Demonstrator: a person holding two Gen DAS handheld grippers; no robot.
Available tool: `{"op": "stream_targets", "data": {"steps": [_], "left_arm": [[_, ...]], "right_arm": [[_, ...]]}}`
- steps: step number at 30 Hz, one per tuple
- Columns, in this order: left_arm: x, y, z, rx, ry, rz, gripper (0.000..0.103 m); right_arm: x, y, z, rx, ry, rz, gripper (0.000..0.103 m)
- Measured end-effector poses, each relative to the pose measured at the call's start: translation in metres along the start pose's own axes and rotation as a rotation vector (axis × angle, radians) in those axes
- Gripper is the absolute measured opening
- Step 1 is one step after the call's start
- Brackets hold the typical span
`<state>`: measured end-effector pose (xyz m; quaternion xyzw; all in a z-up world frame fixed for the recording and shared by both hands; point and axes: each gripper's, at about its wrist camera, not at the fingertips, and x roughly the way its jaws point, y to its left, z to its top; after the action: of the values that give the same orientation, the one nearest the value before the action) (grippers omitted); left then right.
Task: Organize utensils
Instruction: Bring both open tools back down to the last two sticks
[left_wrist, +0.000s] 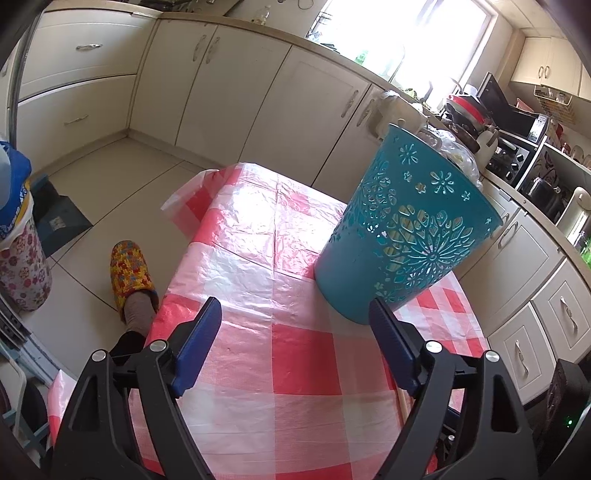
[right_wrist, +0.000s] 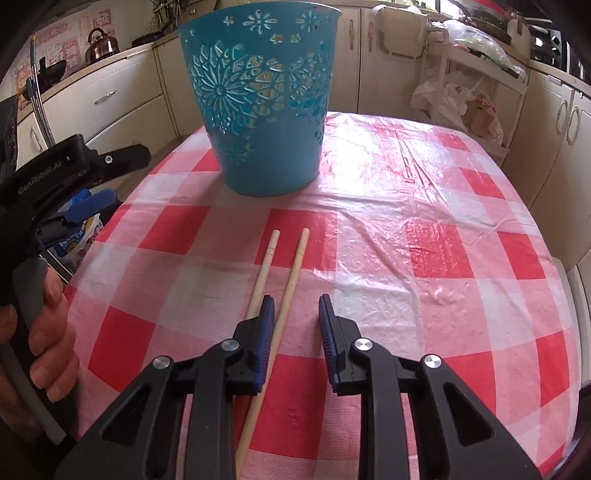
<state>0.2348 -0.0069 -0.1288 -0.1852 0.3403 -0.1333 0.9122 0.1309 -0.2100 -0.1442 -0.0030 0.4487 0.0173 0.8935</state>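
My left gripper (left_wrist: 295, 325) hangs wide open over the checked tablecloth (left_wrist: 258, 258), the teal cut-out bin (left_wrist: 402, 229) standing just beyond its right finger (left_wrist: 391, 343), apart from it.

Left claw (left_wrist: 295, 321): black plastic arms, blue ribbed pads, silver round screws. Right claw (right_wrist: 296, 314): same build. White "GenRobot.AI" lettering on left body, grey trigger at 9 o'clock. Floral slipper (left_wrist: 131, 271).
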Motion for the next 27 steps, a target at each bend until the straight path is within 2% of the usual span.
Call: {"op": "stream_targets", "data": {"steps": [5,10,21,24,27], "left_arm": [[0.0,0.0,0.0,-0.005,0.0,-0.001,0.079],[0.0,0.0,0.0,-0.005,0.0,-0.001,0.079],[0.002,-0.001,0.0,0.0,0.006,0.005,0.081],[0.002,-0.012,-0.004,0.049,0.036,0.012,0.081],[0.003,-0.042,-0.02,0.166,0.114,0.021,0.081]], "right_arm": [[0.0,-0.003,0.0,0.006,0.003,-0.032,0.025],[-0.002,-0.019,-0.001,0.042,0.006,-0.044,0.018],[-0.009,-0.036,-0.004,0.083,0.039,-0.033,0.016],[-0.009,-0.036,-0.004,0.074,0.037,-0.03,0.016],[-0.01,-0.038,-0.006,0.079,0.026,-0.015,0.015]]}}
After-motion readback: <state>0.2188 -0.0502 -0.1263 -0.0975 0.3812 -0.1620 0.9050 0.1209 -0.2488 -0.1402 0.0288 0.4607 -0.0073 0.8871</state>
